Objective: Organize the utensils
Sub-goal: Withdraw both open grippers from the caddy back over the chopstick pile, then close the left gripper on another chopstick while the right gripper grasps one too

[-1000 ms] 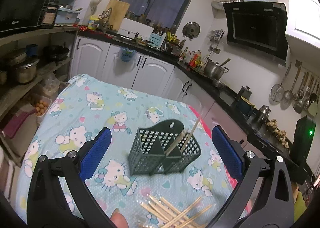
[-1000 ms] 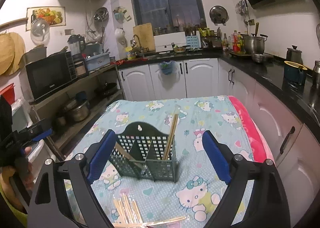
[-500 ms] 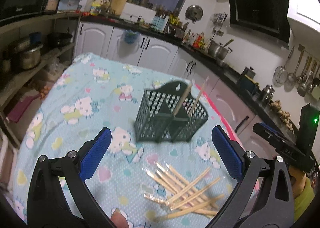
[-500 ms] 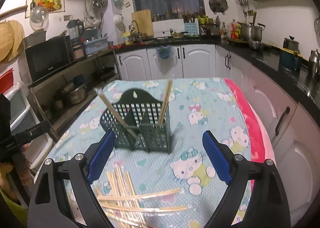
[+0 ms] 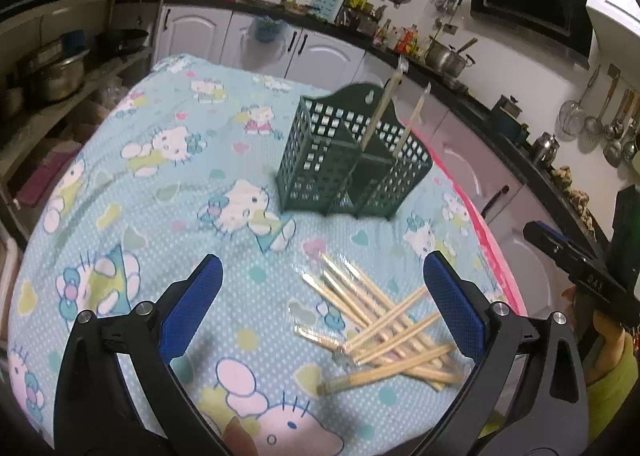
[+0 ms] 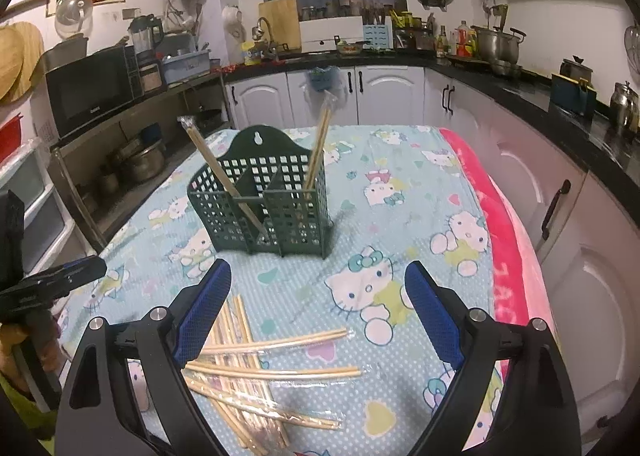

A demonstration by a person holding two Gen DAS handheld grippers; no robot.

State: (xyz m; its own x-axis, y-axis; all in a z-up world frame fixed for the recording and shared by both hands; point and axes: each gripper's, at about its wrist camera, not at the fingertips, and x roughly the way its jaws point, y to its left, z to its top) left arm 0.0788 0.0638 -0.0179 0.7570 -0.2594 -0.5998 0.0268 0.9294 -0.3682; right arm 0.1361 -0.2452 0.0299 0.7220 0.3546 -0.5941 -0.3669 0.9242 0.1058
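A dark green slotted utensil holder (image 5: 352,168) stands upright on the table and holds two wrapped chopstick pairs (image 5: 380,116); it also shows in the right wrist view (image 6: 260,208). A loose pile of wrapped wooden chopsticks (image 5: 384,320) lies in front of it, also seen in the right wrist view (image 6: 256,368). My left gripper (image 5: 320,296) is open and empty above the table, with the pile near its right finger. My right gripper (image 6: 316,312) is open and empty above the pile's right side.
The table carries a light blue cartoon-cat cloth (image 6: 400,216) with a pink edge (image 6: 500,240) on the right. White cabinets (image 6: 360,96) and black counters ring the room. Open shelves with pots (image 5: 52,76) stand to the left.
Both grippers have pulled back and tilted down from the holder. The chopstick pile has come fully into view under them. Both stay open.
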